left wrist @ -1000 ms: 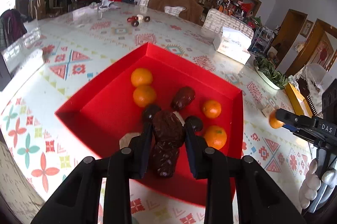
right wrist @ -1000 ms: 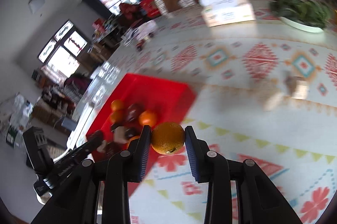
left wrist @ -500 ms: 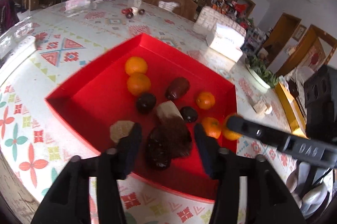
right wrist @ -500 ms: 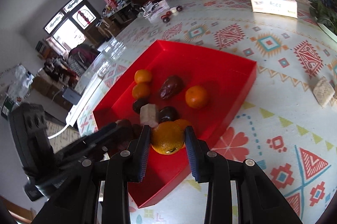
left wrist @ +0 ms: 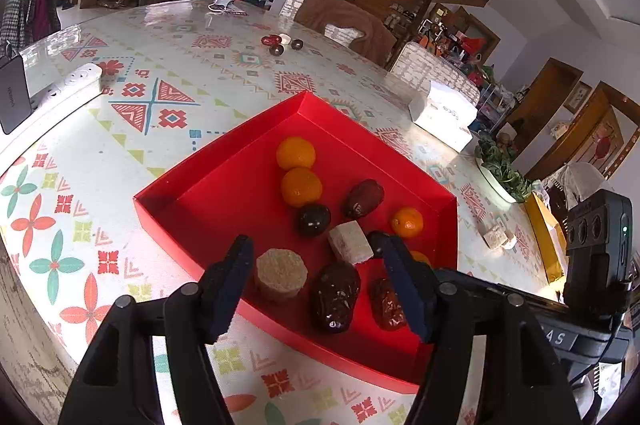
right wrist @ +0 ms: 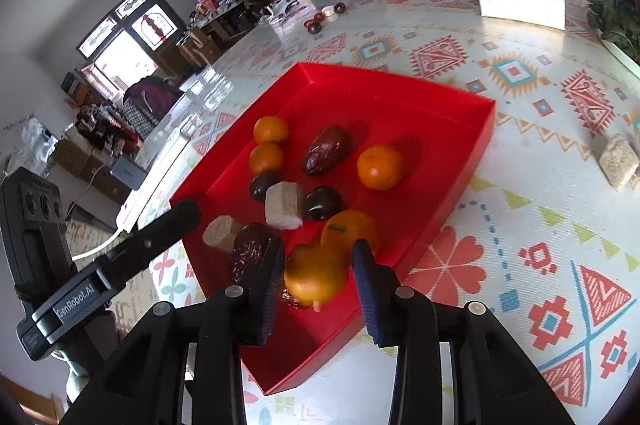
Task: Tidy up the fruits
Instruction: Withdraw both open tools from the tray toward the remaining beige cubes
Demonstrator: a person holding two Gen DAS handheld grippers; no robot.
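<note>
The right hand-held gripper is opening around a tangerine over the red tray; the left hand-held gripper is opening, empty, above a date; released high, the tangerine may roll into the neighbouring fruit.

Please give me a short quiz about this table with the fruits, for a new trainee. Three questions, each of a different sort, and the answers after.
1. How many oranges show in the right wrist view in all?
2. True or false: the tissue box lies inside the red tray.
3. What lies between the two dark round fruits in the tray?
A. an orange
B. the white block
C. a green leaf

Key: 1. Five. 2. False: it stands on the table, beyond the tray. 3. B.
</note>
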